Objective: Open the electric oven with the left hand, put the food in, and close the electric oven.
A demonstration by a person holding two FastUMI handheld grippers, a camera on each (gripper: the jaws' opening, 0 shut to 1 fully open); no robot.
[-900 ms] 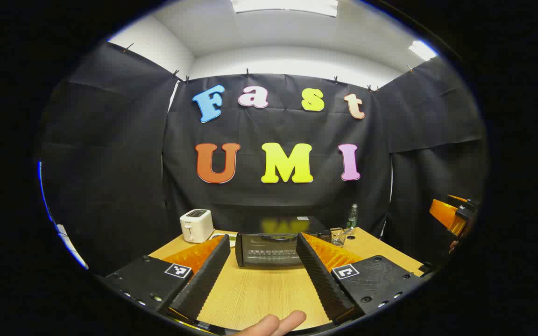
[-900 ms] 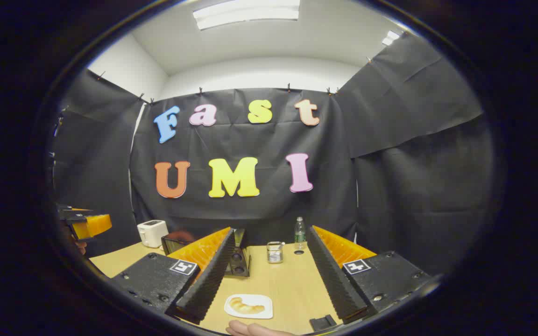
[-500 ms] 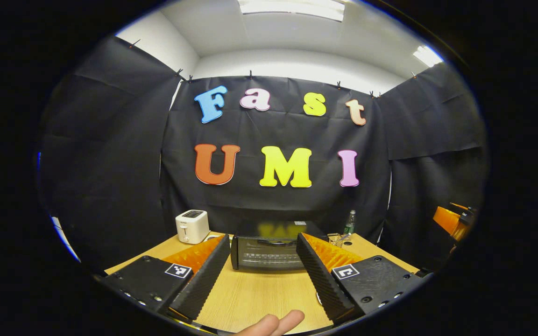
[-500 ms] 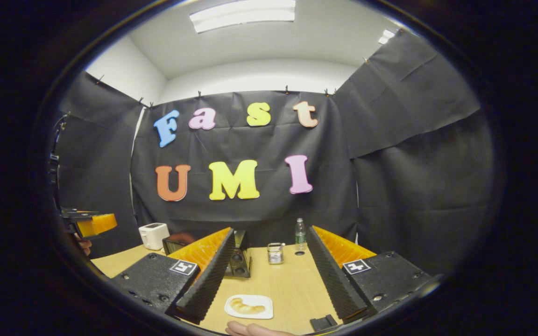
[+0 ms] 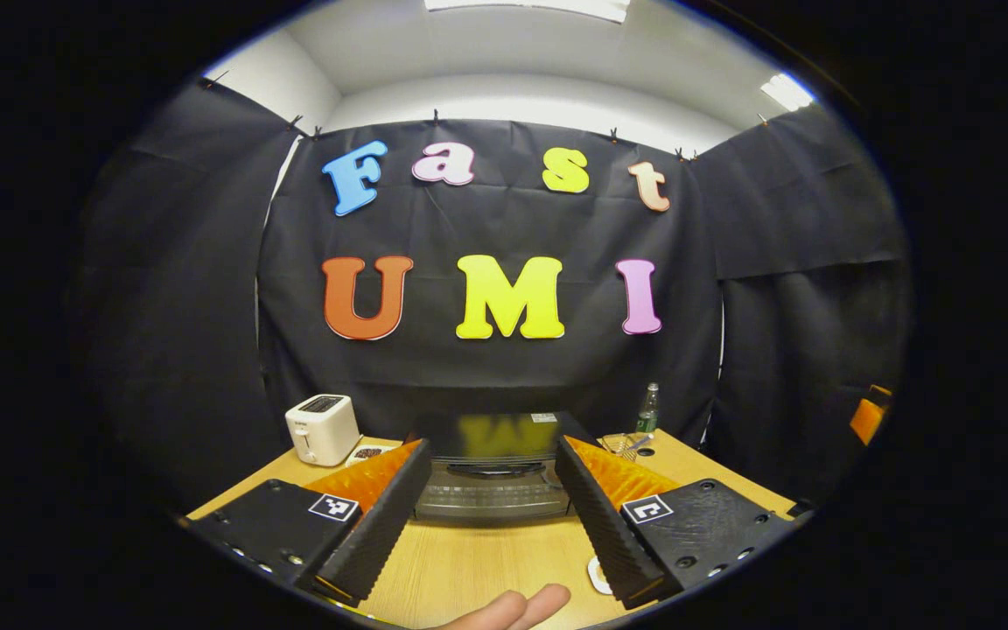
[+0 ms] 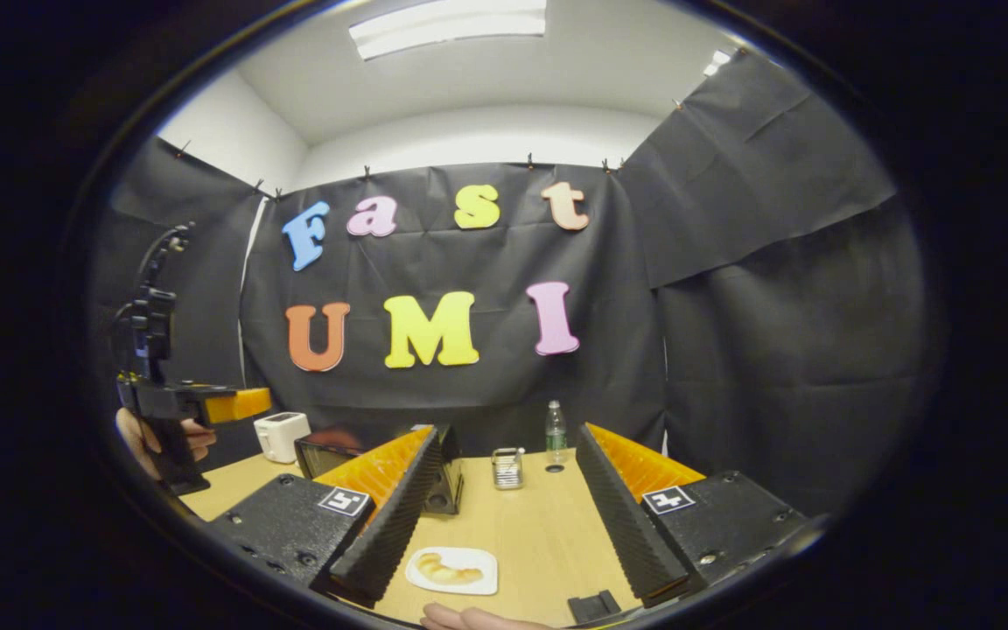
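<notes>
Since the earlier frame, the left gripper [image 5: 493,516] has been brought nearer the closed electric oven [image 5: 491,468], fingers spread wide, empty. Likewise parted, the right gripper [image 6: 504,525] is held above the food [image 6: 447,573] on its white plate [image 6: 423,582].

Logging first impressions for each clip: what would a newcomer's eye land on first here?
In the left gripper view, the black electric oven, door closed, sits on the wooden table straight ahead between the open left gripper. In the right gripper view, a white plate with a croissant lies before the open right gripper.
</notes>
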